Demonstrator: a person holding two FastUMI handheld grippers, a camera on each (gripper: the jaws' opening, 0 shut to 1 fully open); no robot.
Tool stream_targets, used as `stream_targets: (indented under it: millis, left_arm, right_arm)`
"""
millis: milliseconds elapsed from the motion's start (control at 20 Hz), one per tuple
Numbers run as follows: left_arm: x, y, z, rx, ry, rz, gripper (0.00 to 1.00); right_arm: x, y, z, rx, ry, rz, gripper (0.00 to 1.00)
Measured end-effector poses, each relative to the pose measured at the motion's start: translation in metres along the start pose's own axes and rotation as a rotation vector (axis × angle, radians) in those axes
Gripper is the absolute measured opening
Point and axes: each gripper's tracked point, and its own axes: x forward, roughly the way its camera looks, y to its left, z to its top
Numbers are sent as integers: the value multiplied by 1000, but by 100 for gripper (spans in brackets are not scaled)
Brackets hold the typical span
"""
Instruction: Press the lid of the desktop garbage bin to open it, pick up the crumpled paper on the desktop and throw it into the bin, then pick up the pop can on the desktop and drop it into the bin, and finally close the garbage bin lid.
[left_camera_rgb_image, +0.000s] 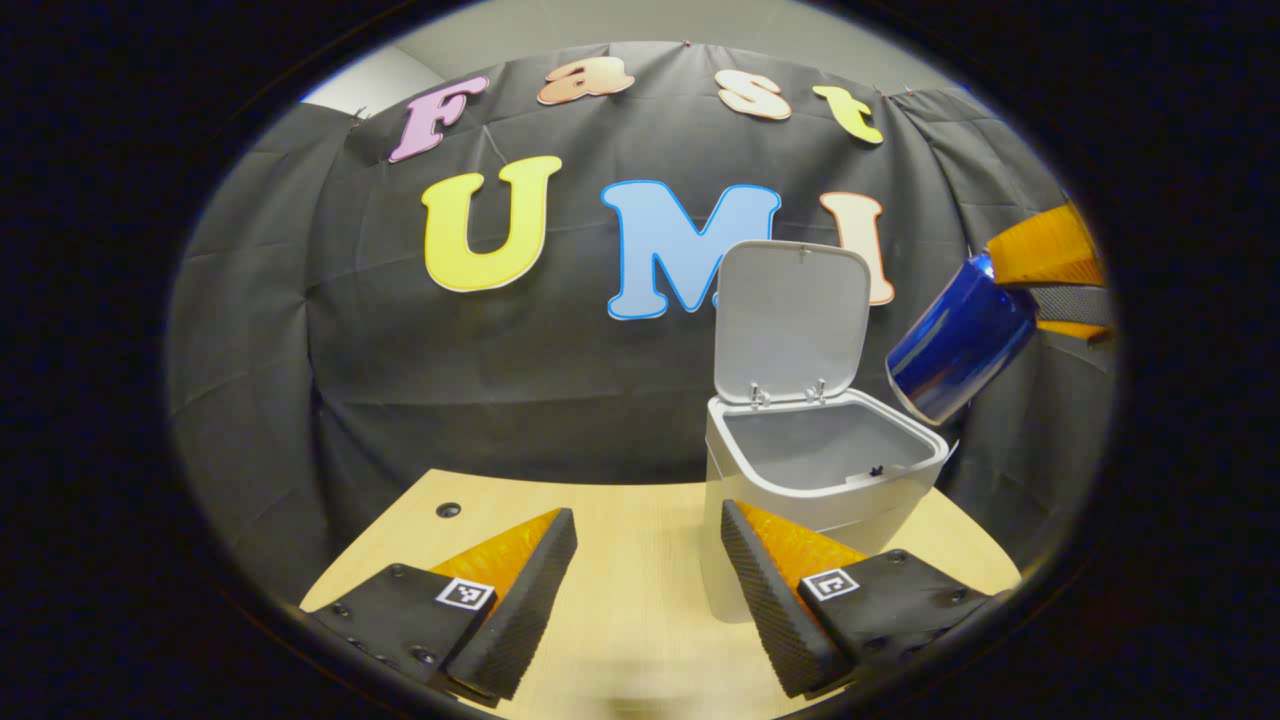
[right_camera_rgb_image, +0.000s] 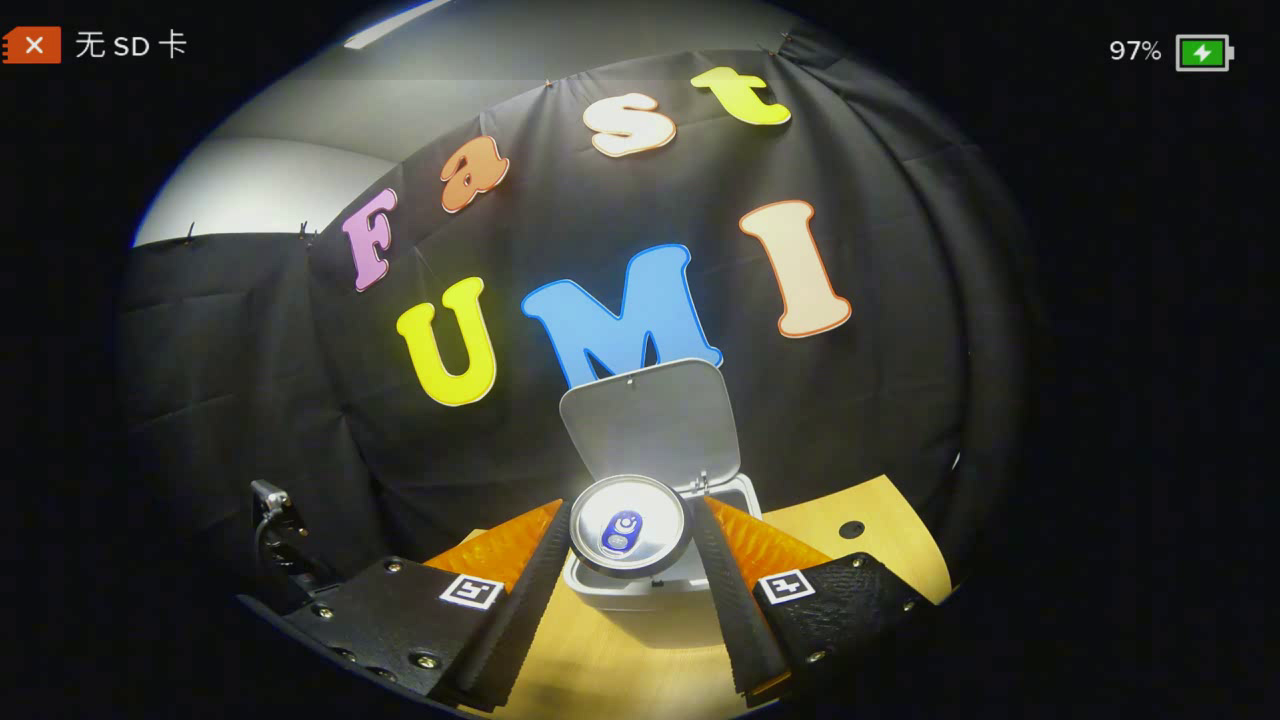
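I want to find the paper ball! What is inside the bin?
The white garbage bin stands open, lid up. From the left gripper view only its bare grey inner walls show; the front rim hides the bottom, so no paper can be seen.

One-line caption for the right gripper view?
Right gripper holds the pop can before the open-lidded garbage bin.
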Motion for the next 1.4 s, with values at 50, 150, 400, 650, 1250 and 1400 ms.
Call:
stream_targets:
  millis: [50,150,400,650,1250,1400]
  left_arm:
    - [-1,1,-1,0,3,3,96]
    - [-3,6,-2,1,6,12,100]
    - [-7,18,-7,0,17,36,100]
    - [-9,31,-12,2,29,60,100]
    - [-10,51,-16,15,43,93,100]
    - [-8,55,-15,16,43,94,100]
  right_arm:
    - [5,-3,3,-7,-8,-6,78]
    - [13,-7,8,-10,-19,-14,78]
    - [43,-18,1,-18,-12,-42,78]
    - [72,-25,-13,-31,19,-61,78]
    - [110,-38,-58,-70,123,-102,82]
    - [110,-35,-54,-59,110,-98,83]
